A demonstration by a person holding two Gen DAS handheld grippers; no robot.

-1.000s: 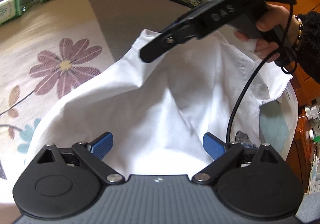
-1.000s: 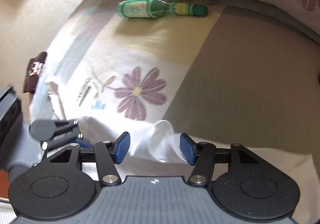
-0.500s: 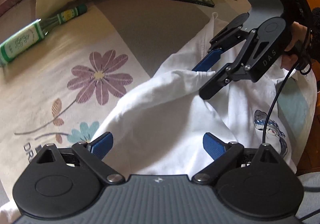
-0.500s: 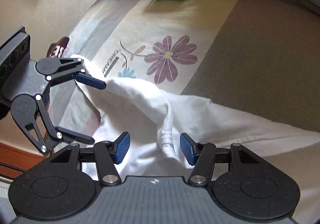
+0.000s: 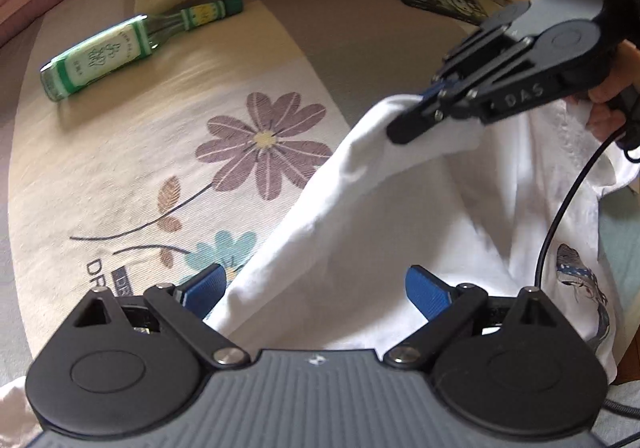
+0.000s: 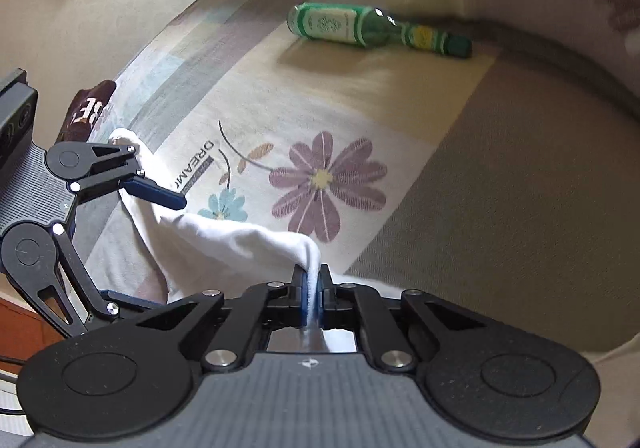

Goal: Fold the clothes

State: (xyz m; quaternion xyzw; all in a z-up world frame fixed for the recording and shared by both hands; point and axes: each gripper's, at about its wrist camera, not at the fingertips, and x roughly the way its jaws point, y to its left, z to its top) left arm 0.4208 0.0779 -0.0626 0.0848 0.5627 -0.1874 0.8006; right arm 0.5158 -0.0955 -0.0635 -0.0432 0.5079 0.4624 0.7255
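While a green glass bottle (image 5: pixel 136 43) lies on its side at the far left of the flowered bed cover (image 5: pixel 168 151), the left claw (image 5: pixel 316 288) stands wide, its blue pads on either side of the white shirt (image 5: pixel 360 232) without pressing it. The shirt spreads over the cover's right half, a printed figure on its right part. Farther right, the right claw (image 6: pixel 314 288) is clamped tight on a raised fold of the shirt, the cloth pinched between its blue pads. A hand (image 5: pixel 608 103) grips its handle at the right edge.
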